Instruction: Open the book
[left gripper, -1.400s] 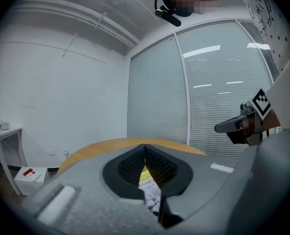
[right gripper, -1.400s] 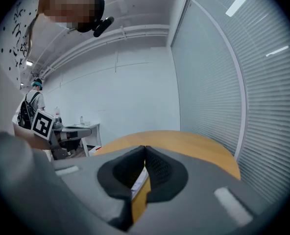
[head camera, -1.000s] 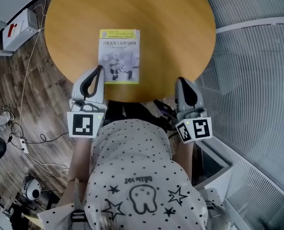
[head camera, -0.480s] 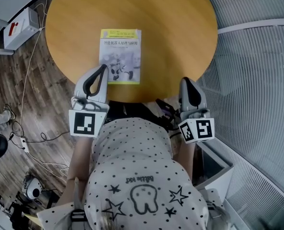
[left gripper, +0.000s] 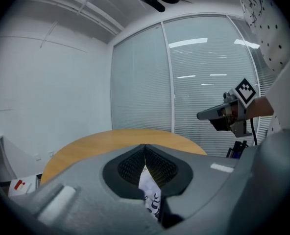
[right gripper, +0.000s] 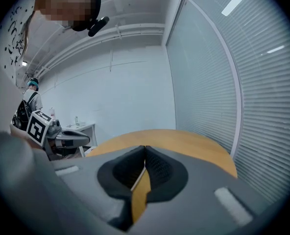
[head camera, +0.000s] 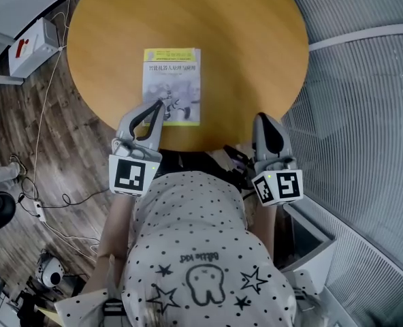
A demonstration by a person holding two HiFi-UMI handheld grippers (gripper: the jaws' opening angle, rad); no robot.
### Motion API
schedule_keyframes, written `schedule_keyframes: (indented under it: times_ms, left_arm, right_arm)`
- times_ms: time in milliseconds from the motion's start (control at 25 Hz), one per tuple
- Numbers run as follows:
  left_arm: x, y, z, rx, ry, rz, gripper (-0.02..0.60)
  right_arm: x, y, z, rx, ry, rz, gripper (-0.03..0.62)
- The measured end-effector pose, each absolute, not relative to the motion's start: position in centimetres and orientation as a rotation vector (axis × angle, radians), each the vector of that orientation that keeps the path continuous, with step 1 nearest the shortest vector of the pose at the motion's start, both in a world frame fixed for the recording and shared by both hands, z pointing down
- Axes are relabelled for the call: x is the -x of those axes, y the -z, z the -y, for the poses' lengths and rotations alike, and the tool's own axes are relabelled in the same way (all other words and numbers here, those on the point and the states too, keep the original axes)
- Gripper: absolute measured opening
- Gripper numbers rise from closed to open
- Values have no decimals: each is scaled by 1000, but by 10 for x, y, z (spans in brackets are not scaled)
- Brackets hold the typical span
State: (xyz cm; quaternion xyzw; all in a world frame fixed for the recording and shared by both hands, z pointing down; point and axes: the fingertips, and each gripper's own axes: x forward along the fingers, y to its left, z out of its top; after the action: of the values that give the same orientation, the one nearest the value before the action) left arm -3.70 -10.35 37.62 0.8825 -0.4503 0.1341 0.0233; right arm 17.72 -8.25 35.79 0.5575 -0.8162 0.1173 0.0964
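Round table [head camera: 256, 60]: book [head camera: 171, 80] closed, cover up, long axis near–far, title end far. Left gripper [head camera: 159, 104] pressed together at its near-left corner; right gripper [head camera: 263, 117] likewise, empty.

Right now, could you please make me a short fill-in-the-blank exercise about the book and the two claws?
1. The book lies ___ on the wooden table.
2. The left claw, its tip over the book's near corner, has its jaws pressed ___.
3. The right claw, also shut, holds ___.
Missing words: closed; together; nothing.
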Motion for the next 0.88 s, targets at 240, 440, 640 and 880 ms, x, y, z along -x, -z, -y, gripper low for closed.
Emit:
schedule_keyframes:
  times_ms: [240,440,640,880]
  left_arm:
    - [18,-389,101,-2803,-520,1314,14]
    - [0,-411,95,-2791,-593,1212,14]
    - [-19,-448,84,-2776,-728,1078,104]
    - [-54,-500,63,-2853,-1002,818,160]
  right_arm:
    - [-177,-367,82,-1667,-374,2419,5]
    - [-168,-379,78,-1633,-430,2437,5]
    - [-152,-393,78,-1583,-419,2462,3]
    - [-151,-410,78,-1592,-460,2427,4]
